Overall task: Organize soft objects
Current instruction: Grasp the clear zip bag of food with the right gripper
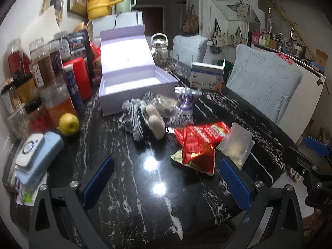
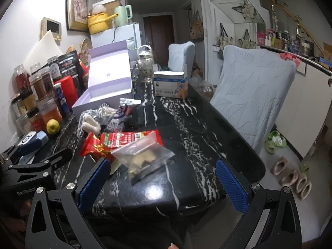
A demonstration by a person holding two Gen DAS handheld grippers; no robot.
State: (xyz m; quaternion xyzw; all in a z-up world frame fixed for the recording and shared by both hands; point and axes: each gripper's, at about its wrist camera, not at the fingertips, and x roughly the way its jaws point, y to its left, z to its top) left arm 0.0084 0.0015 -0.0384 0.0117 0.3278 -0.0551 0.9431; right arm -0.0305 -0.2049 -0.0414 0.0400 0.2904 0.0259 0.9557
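Both the left gripper [image 1: 166, 184] and the right gripper [image 2: 164, 184] are held wide apart and empty; the soft packets [image 1: 197, 145] are heaped at twelve o'clock, before the lilac box [image 1: 132, 87]; one packet should be pinched at its edge.

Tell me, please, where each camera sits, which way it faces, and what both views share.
Left wrist: sits on the left gripper, faces along the black table toward the open purple box; its own open blue fingers show, and the right gripper at the right edge.
Right wrist: sits on the right gripper, faces the clear bag and chair; its open fingers show, with the left gripper at lower left.
Shared: table, box, red packets, yellow apple.
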